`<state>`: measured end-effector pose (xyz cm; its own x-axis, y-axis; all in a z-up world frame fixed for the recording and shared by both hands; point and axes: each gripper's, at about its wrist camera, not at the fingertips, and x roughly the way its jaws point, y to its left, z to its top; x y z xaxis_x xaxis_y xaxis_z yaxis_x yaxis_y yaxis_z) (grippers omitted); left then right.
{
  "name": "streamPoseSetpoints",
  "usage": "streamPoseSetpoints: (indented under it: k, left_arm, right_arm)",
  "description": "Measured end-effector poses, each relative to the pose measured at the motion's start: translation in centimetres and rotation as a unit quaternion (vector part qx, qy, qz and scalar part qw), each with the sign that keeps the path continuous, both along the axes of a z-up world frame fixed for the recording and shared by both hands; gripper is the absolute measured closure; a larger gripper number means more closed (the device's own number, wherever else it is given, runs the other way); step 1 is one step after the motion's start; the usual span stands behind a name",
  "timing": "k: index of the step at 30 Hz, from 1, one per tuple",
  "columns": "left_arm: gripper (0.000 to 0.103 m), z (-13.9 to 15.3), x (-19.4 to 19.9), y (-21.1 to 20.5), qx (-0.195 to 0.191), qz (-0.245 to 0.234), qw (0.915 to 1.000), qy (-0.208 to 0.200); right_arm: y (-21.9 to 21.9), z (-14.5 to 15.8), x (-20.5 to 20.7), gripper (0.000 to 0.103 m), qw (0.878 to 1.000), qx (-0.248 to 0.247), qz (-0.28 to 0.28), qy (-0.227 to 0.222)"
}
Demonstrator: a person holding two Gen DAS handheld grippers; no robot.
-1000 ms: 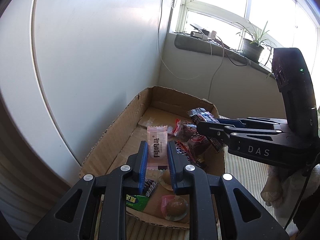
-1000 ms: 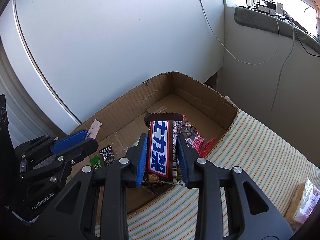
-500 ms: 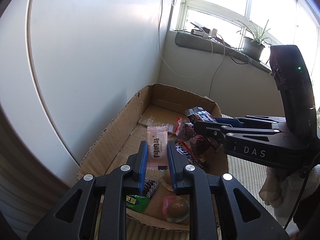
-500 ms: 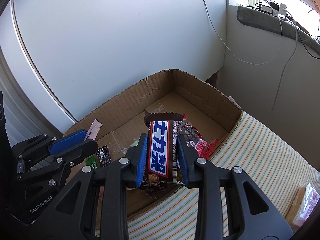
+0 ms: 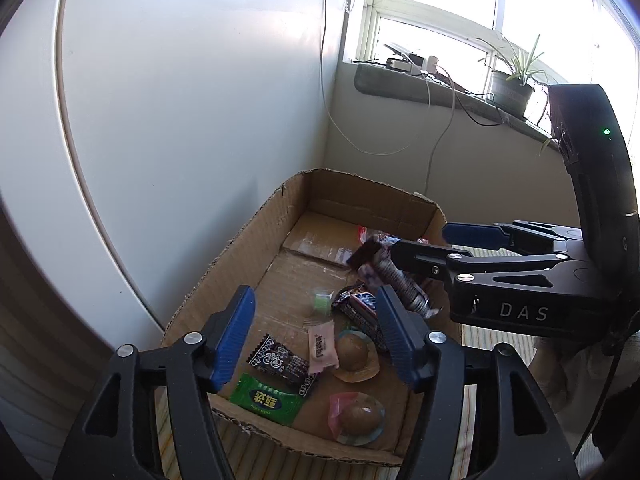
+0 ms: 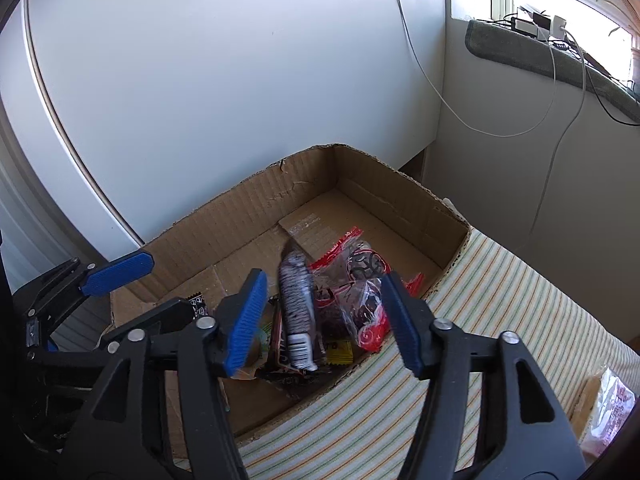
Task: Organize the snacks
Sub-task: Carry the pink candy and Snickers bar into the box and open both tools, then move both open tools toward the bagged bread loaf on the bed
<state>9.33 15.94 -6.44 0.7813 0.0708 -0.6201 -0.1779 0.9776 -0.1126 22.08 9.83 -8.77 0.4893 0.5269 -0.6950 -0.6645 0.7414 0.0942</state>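
Note:
An open cardboard box point(image 5: 240, 248) point(image 6: 240, 208) holds loose snacks. My left gripper point(image 5: 316, 320) hangs over its near end, jaws opening and empty. The pink sachet point(image 5: 320, 346) lies on the box floor below them, against a round wrapped sweet point(image 5: 356, 354). My right gripper point(image 6: 324, 312) is over the box's right side, jaws opening. The dark chocolate bar point(image 6: 298, 308) point(image 5: 392, 276) shows blurred between the jaws, clear of both pads, above other packets. Each view shows the other gripper: the right gripper point(image 5: 422, 242), the left gripper point(image 6: 152, 288).
Inside the box lie a green packet point(image 5: 266, 398), a black packet point(image 5: 280, 364), another round sweet point(image 5: 358, 418) and a red packet point(image 6: 360, 280). The box sits on a striped cloth point(image 6: 500, 320) against a white wall. A wrapped package point(image 6: 608, 408) lies at the far right.
Both grippers opened. The pink sachet left the left jaws and now lies in the box. The chocolate bar slipped free of the right pads and is dropping.

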Motion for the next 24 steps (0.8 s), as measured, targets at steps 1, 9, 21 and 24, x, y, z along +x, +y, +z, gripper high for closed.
streamPoseSetpoints:
  k: [1, 9, 21, 24]
  left_arm:
    - [0.036, 0.0, 0.0, 0.0, 0.002, 0.005, 1.0000, 0.002]
    - [0.023, -0.3, 0.3, 0.1, 0.014, 0.020, 0.9996, 0.013]
    - [0.022, -0.1, 0.3, -0.2, 0.018, 0.028, 0.9993, 0.019]
    - [0.022, 0.0, 0.3, -0.4, 0.020, 0.025, 0.9993, 0.020]
  right_arm:
    - [-0.2, 0.1, 0.0, 0.021, 1.000, 0.001, -0.003, -0.007]
    - [-0.5, 0.7, 0.1, 0.010, 0.999, -0.014, -0.020, -0.032]
    - [-0.9, 1.1, -0.1, 0.010, 0.999, -0.016, -0.021, -0.035]
    - [-1.2, 1.4, -0.3, 0.010, 0.999, -0.017, -0.022, -0.036]
